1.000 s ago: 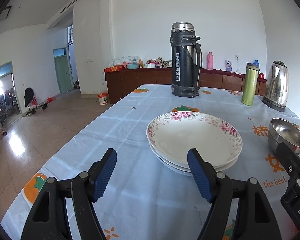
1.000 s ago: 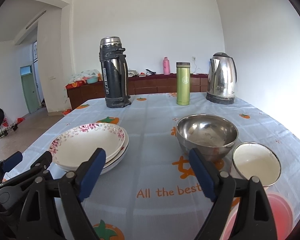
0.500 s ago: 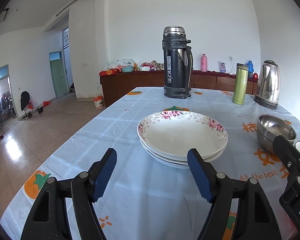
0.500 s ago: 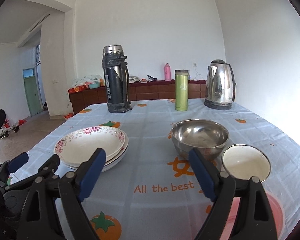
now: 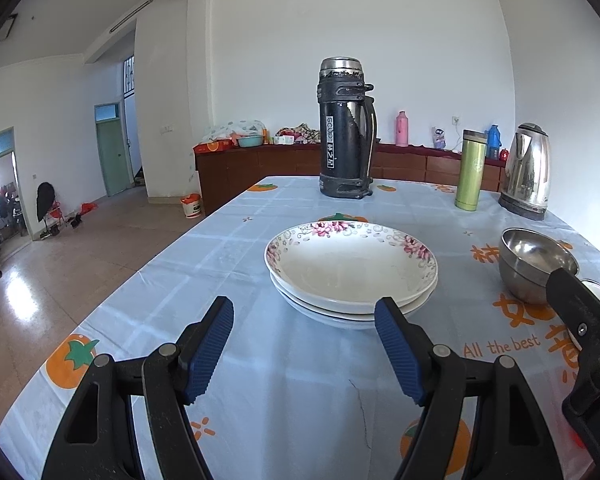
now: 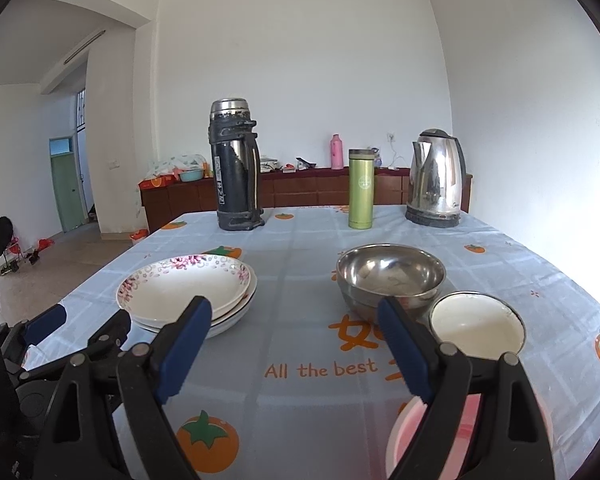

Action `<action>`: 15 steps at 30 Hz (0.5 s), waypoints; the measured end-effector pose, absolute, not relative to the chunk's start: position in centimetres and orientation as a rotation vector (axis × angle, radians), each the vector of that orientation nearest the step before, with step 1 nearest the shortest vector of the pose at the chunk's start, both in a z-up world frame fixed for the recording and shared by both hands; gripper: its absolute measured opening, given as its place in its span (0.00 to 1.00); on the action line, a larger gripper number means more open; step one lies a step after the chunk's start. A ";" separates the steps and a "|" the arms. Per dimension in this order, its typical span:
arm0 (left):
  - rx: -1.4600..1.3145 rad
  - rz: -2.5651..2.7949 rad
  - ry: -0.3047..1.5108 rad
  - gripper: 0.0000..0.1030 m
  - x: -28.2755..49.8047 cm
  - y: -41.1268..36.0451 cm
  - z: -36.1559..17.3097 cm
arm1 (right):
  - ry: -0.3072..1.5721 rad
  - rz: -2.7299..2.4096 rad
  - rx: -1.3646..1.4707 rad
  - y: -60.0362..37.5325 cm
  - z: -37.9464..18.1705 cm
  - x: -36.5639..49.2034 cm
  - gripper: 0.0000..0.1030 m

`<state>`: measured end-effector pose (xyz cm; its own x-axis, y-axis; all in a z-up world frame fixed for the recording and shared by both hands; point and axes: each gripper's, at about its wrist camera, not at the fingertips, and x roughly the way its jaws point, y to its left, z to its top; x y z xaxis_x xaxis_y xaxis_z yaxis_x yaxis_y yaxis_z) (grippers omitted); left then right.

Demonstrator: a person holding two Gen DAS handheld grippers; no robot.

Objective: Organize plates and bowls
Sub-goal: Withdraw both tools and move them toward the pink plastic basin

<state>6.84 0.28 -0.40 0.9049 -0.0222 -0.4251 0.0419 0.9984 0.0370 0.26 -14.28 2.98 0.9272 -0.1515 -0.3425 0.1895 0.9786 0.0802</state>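
Table [image 6: 300,392] with tomato-print cloth, plates [image 5: 350,272] stacked left-centre, steel bowl [image 6: 390,276] touching white bowl [image 6: 476,322] to their right, left gripper [image 5: 304,344] spread wide and empty, right gripper [image 6: 296,344] likewise, flask [image 6: 236,168] behind.

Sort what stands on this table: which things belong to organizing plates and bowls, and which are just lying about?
Belong to the job: stacked floral plates; steel bowl; small white bowl; pink dish.

Just lying about: black thermos; green flask; steel kettle.
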 end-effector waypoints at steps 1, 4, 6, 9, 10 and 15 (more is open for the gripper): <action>0.046 -0.035 0.438 0.73 6.8 0.3 -0.4 | 0.341 -0.174 0.112 -14.3 3.0 0.2 0.84; 0.050 -0.042 0.434 0.73 6.6 0.1 -0.4 | 0.341 -0.171 0.105 -14.4 3.0 -0.2 0.84; 0.051 -0.047 0.433 0.73 6.5 0.0 -0.4 | 0.335 -0.169 0.103 -14.4 3.1 -0.5 0.84; 0.051 -0.054 0.436 0.73 6.3 -0.1 -0.4 | 0.329 -0.164 0.093 -14.4 3.1 -1.0 0.84; 0.051 -0.056 0.436 0.73 6.2 -0.1 -0.4 | 0.331 -0.162 0.089 -14.5 3.1 -1.1 0.84; 0.044 -0.077 0.440 0.73 5.9 -0.3 -0.4 | 0.327 -0.153 0.074 -14.5 3.1 -1.8 0.84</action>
<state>5.89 -0.34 -0.37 0.9017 -0.0653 -0.4274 0.0845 0.9961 0.0262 -1.82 -14.53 3.10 0.9354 -0.1377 -0.3257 0.1617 0.9857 0.0475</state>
